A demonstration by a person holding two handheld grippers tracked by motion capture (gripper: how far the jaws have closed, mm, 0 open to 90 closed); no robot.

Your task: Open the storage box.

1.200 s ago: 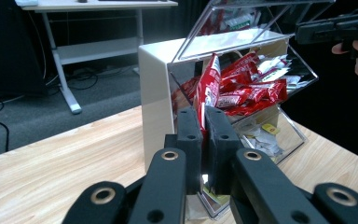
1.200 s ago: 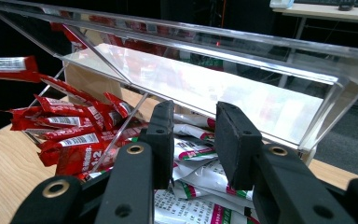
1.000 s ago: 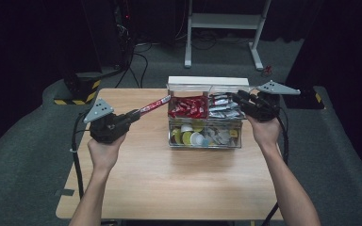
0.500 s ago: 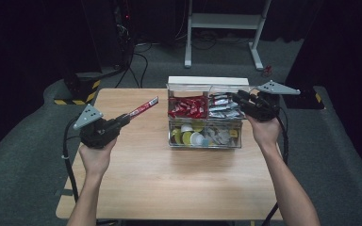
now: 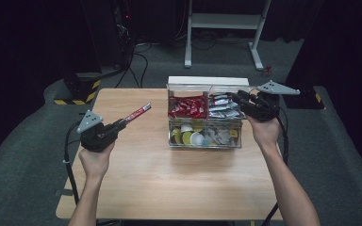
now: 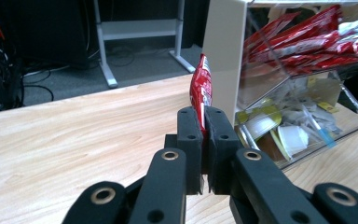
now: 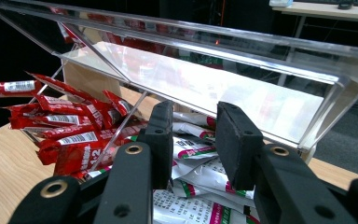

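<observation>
From above, the left gripper [image 5: 120, 124] is over the wooden table [image 5: 169, 188], well left of the clear organizer box [image 5: 205, 141], its jaws clamped on a red sachet [image 5: 137, 113]. The left gripper view shows that sachet [image 6: 201, 88] pinched upright between the pads. The right gripper [image 7: 193, 140] hovers with jaws apart over the white sachets [image 7: 200, 179], under the box's raised clear lid [image 7: 261, 51], beside the red sachets [image 7: 70, 135].
</observation>
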